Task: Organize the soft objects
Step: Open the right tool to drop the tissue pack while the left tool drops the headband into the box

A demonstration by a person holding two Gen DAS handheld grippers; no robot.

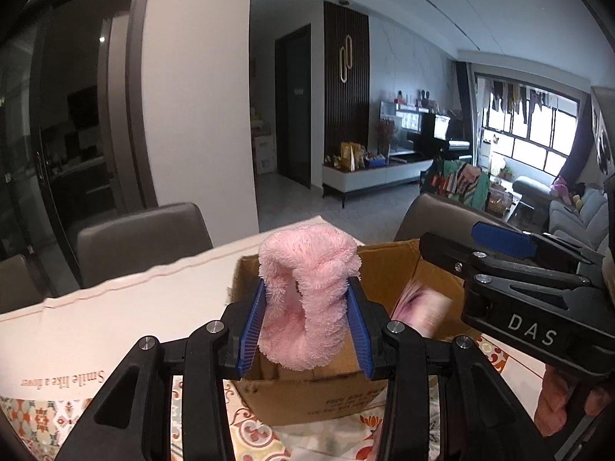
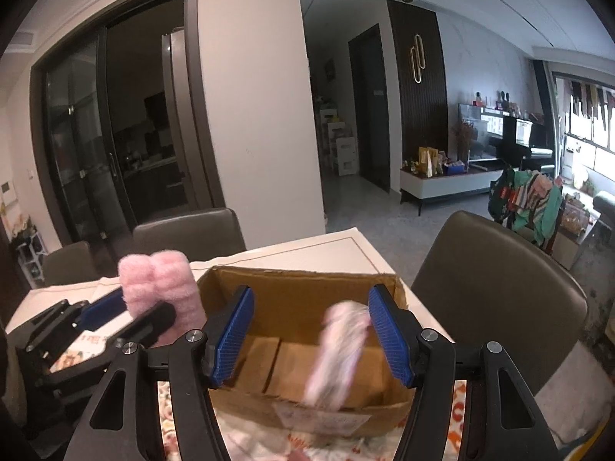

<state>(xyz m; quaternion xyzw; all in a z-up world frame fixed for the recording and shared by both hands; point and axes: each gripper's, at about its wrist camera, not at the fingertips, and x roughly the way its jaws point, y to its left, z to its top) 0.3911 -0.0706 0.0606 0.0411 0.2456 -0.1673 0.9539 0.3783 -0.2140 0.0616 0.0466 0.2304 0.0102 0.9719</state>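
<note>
My left gripper [image 1: 307, 322] is shut on a fluffy pink cloth [image 1: 307, 299] and holds it over the near left corner of an open cardboard box [image 1: 388, 265]. The cloth also shows in the right wrist view [image 2: 153, 284], left of the box [image 2: 300, 296]. My right gripper [image 2: 311, 330] is open above the box, with jaws wide apart. A pale pink and white soft object [image 2: 338, 353] is blurred between its fingers, falling into the box. It shows blurred inside the box in the left wrist view [image 1: 419, 307].
The box stands on a table with a patterned cloth [image 1: 253, 430] and a white cover [image 1: 96, 307]. Grey chairs stand behind the table [image 1: 142, 238] and to its right [image 2: 496, 288]. A living room lies beyond.
</note>
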